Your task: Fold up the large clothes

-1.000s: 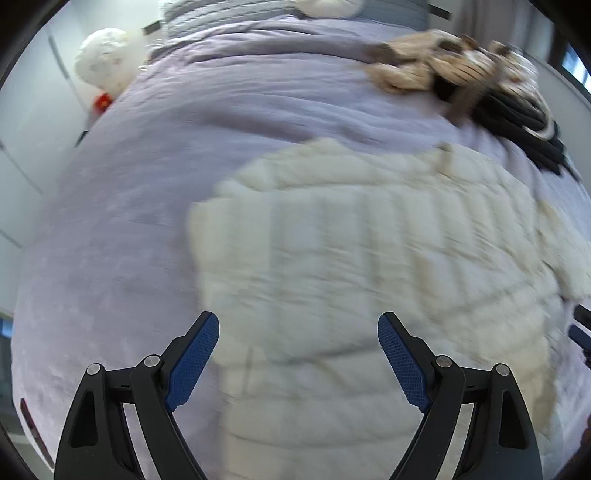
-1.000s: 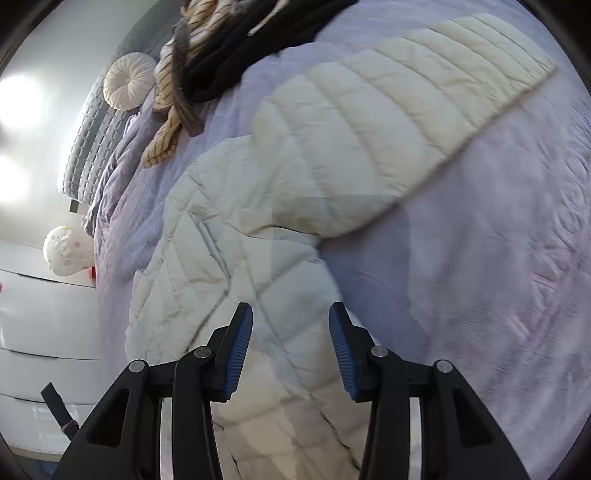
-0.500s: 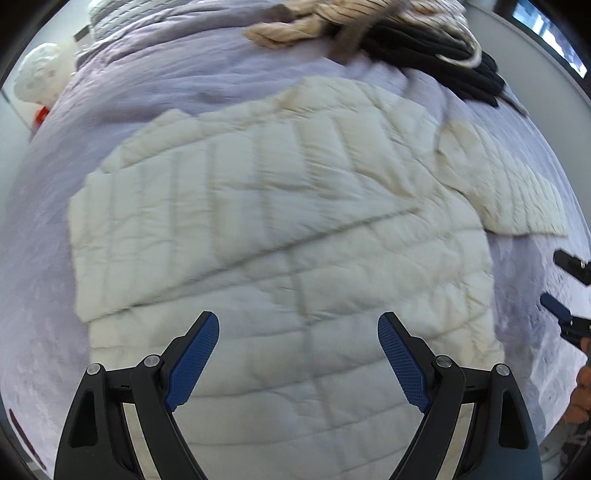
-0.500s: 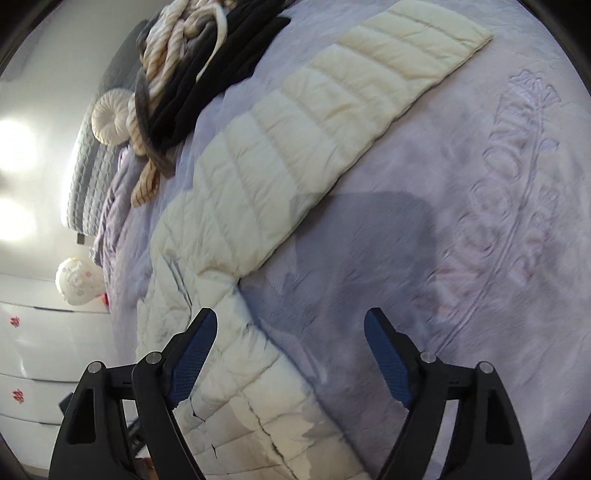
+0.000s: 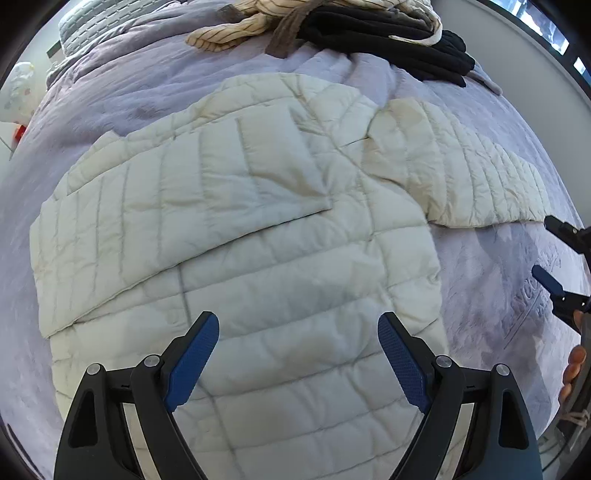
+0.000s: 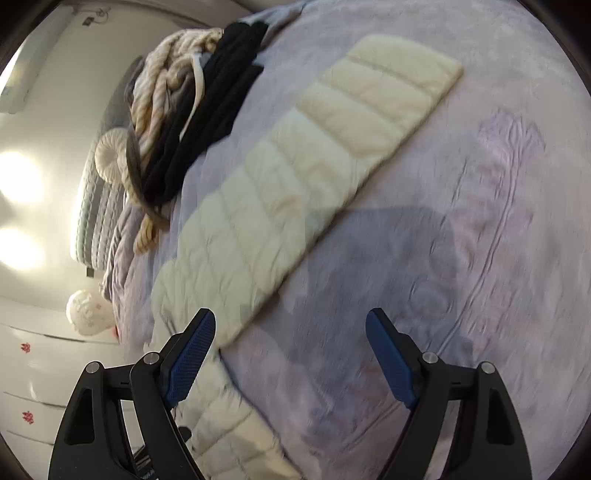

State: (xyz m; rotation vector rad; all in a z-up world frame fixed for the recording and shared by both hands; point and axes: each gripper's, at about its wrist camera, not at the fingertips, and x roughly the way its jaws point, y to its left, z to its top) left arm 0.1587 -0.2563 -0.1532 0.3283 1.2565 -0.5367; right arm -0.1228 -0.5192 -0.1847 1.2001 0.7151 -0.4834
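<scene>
A cream quilted puffer jacket (image 5: 258, 251) lies flat on a lilac bedspread (image 5: 110, 99). One sleeve is folded across its body (image 5: 207, 184); the other sleeve (image 5: 469, 177) stretches out to the right. My left gripper (image 5: 298, 354) is open and empty above the jacket's lower body. My right gripper (image 6: 290, 354) is open and empty above the bedspread beside the outstretched sleeve (image 6: 314, 158); it also shows at the right edge of the left wrist view (image 5: 557, 258).
A heap of striped beige and black clothes (image 5: 351, 26) lies at the far side of the bed, also in the right wrist view (image 6: 192, 110). A round cream cushion (image 6: 110, 158) and grey headboard (image 6: 92, 221) are behind. White drawers (image 6: 37, 369) stand at the left.
My left gripper swung right, from the jacket's left edge to over its body. My right gripper opened wide and moved right, off the jacket onto the bedspread beside the sleeve.
</scene>
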